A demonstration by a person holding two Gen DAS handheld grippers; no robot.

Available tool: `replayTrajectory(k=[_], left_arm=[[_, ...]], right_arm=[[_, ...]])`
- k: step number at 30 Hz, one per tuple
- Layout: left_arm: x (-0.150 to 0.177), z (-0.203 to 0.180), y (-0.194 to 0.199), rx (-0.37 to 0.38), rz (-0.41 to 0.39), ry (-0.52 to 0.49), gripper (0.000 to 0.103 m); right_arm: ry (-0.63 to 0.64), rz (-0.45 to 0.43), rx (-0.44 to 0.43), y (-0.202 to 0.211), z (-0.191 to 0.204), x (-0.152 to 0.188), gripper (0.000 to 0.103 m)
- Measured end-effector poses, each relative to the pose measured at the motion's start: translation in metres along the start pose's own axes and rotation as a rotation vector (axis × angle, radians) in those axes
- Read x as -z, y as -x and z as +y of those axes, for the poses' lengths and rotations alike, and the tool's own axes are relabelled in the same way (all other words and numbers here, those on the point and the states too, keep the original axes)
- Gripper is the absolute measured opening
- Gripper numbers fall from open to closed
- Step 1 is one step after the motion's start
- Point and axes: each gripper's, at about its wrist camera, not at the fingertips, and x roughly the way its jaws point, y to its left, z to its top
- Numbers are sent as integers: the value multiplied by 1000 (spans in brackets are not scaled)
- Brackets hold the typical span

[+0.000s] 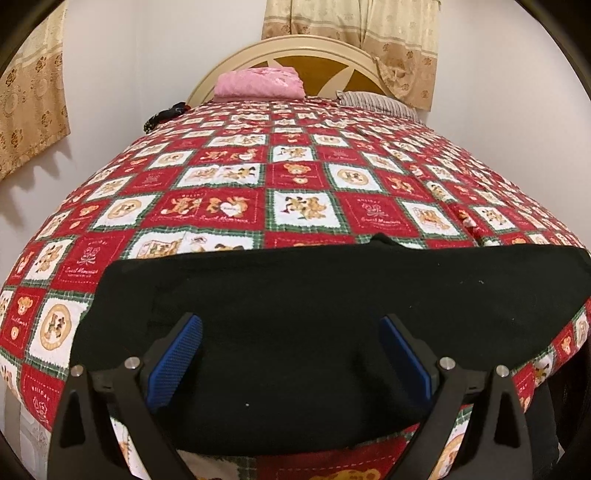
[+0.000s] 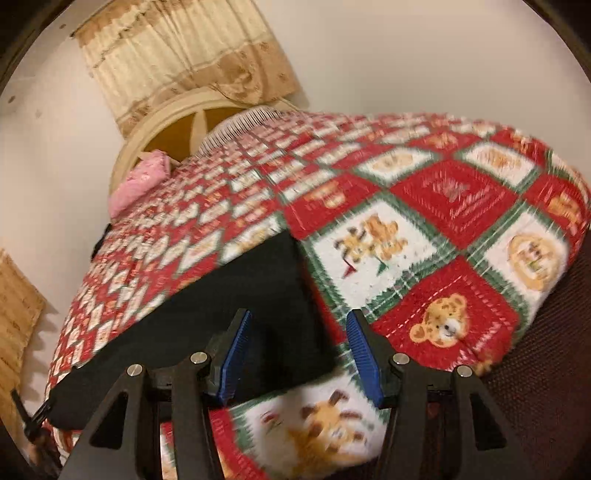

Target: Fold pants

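The black pants [image 1: 295, 302] lie flat in a wide folded band across the near part of the bed. My left gripper [image 1: 290, 325] hovers over their middle, its blue pads [image 1: 177, 358] spread wide apart with nothing pinched between them. In the right wrist view the pants [image 2: 229, 306] stretch away to the left, and their right end lies under my right gripper [image 2: 299, 325]. That gripper is open, one blue pad [image 2: 232, 365] above the black cloth and the other above the quilt. This view is tilted and blurred.
A red, white and green teddy-bear quilt [image 1: 303, 173] covers the bed. A pink folded cloth [image 1: 258, 83] and a striped pillow [image 1: 376, 101] lie by the cream headboard [image 1: 317, 48]. Beige curtains [image 1: 354, 33] hang behind. The bed's near right edge [image 2: 524, 332] drops to a dark floor.
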Motion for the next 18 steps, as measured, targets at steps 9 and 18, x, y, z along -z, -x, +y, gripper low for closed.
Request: replayTrajectory(k=[9,18], left_arm=[[4,-1,-8,17,28,26,99],[7,-7,-1,52,12,42,99]], right_arm=[[-7,-7,-80,1,3,9,51],[-24,-16,-151,2,16,7,18]])
